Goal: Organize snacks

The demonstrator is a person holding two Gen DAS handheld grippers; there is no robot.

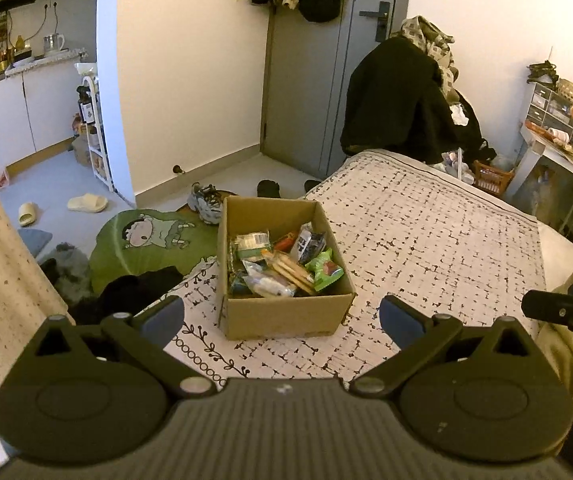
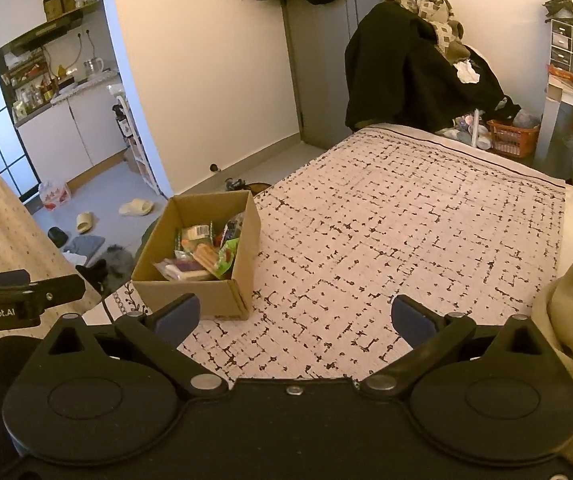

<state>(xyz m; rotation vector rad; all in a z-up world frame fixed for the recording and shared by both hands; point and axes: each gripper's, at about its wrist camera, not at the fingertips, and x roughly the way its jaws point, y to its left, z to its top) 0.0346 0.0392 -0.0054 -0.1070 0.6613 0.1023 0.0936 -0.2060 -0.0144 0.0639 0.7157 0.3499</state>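
An open cardboard box (image 1: 286, 312) sits on the patterned bed cover near its left edge. It holds several snack packets (image 1: 282, 264), among them a green one (image 1: 323, 270). The box also shows in the right wrist view (image 2: 222, 300), at the left. My left gripper (image 1: 282, 320) is open and empty, just in front of the box. My right gripper (image 2: 294, 320) is open and empty, over the bed cover to the right of the box. Each gripper shows at the edge of the other's view, the right one (image 1: 566, 310) and the left one (image 2: 26, 296).
The bed cover (image 2: 406, 220) stretches to the right of the box. A chair piled with dark clothes (image 1: 402, 100) stands at the bed's far end. A green cartoon rug (image 1: 154, 240), shoes and slippers lie on the floor left of the bed. A cluttered desk (image 1: 566, 148) stands at the right.
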